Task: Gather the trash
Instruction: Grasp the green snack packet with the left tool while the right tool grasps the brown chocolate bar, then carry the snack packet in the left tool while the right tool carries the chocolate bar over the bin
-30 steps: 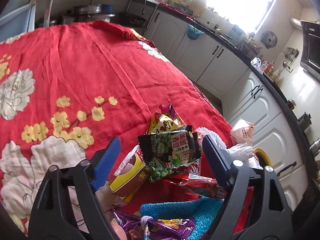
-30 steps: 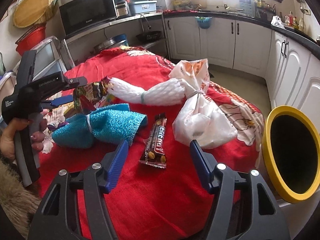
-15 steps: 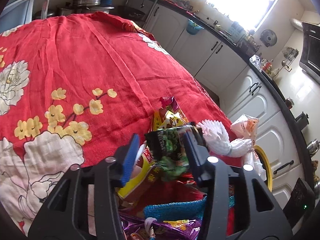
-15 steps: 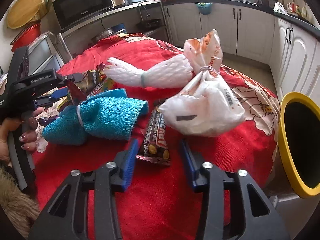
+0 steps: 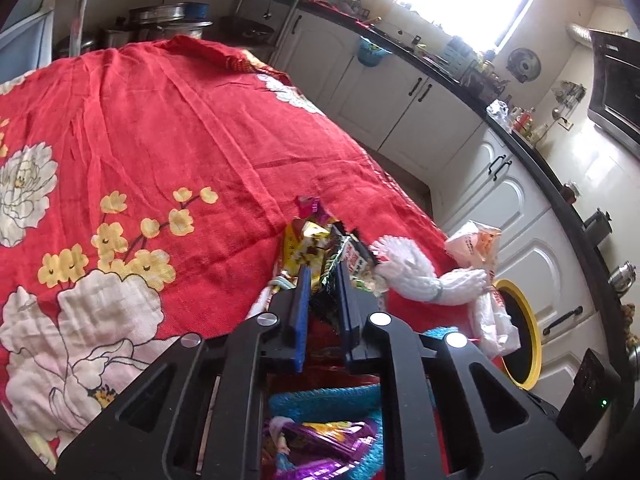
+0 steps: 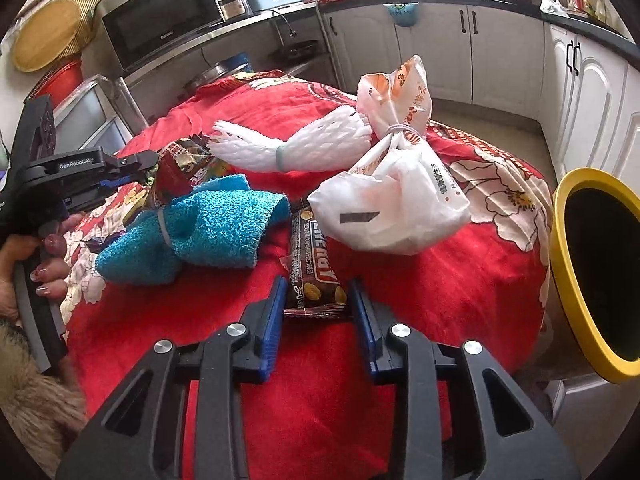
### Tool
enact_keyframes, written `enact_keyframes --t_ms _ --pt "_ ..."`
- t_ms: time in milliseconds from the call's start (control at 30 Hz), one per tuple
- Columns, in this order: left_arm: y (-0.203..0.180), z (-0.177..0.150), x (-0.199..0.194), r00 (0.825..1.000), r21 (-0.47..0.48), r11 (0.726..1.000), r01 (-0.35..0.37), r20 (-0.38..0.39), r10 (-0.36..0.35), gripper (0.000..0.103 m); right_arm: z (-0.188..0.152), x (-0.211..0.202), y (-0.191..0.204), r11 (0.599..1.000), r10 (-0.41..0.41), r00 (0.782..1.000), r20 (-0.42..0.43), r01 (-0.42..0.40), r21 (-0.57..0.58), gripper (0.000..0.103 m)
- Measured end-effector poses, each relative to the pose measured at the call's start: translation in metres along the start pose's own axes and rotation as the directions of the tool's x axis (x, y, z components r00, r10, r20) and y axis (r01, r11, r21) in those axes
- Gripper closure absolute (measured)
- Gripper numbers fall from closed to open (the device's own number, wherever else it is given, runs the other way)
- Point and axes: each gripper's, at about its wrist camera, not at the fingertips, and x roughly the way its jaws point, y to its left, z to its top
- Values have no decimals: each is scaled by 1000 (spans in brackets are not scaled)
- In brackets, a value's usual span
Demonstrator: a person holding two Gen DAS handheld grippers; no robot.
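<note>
Trash lies clustered near the table's corner beside the yellow-rimmed bin; nothing visibly binned yet, though the bin's inside is too dark to tell. Left gripper is clamped on a green snack wrapper. Right gripper straddles the brown candy bar wrapper, jaws apart, not yet pinching. White tied bag and both rolled cloths lie untouched on the red tablecloth.

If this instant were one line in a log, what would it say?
left tongs: shut on green snack packet | right tongs: open around chocolate bar | bin: beside table
</note>
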Motion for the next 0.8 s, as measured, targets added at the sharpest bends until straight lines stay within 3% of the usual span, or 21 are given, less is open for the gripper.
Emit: enact_keyframes --t_ms 533,800 --pt "-42 8 -42 995 103 995 -6 105 -5 99 -7 -31 -4 999 45 998 36 -45 8 73" --pt "-65 6 -55 990 140 990 24 133 -43 100 -5 -55 2 997 73 995 71 -72 -14 73"
